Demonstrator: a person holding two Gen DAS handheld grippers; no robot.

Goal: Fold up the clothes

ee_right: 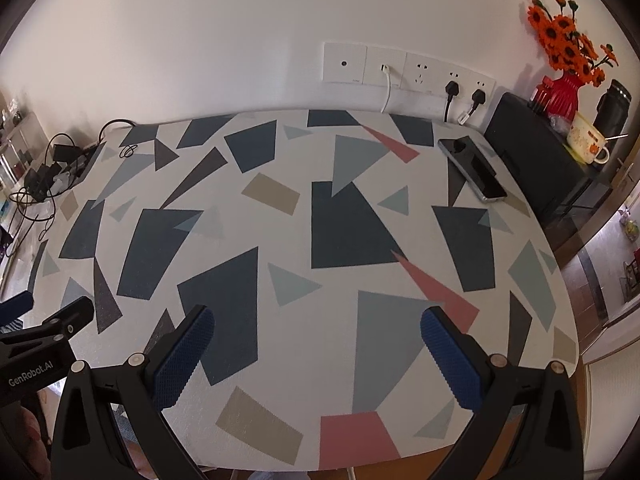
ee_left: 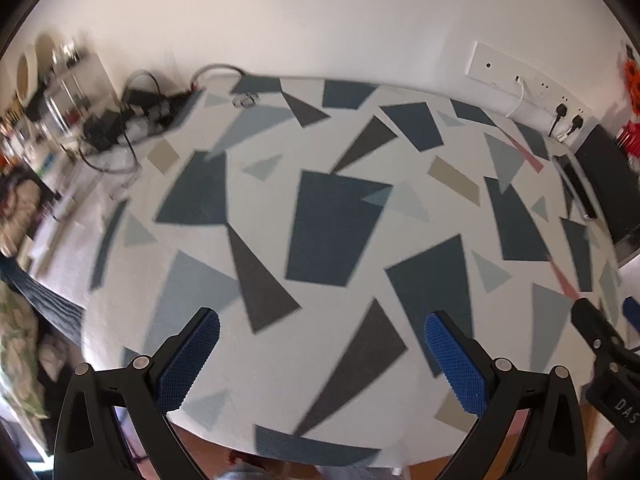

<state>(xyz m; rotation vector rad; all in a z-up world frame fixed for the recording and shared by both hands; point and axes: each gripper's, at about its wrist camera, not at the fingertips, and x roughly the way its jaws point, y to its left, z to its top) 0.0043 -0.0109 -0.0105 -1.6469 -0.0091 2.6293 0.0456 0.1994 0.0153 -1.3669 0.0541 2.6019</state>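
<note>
no clothes show in either view — only the patterned tablecloth (ee_right: 280, 240) filling the middle. the left gripper (ee_left: 322, 344) and the right gripper (ee_right: 316, 340) hang low in frame, fingers wide apart, holding nothing. clothes are likely soft and floppy — best pinched at an edge.

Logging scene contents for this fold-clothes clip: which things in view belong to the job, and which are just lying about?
Job: left gripper, open; right gripper, open; patterned tablecloth. No garment visible.

Lying about: phone, cable tangle, orange flowers, mug, wall sockets.
</note>
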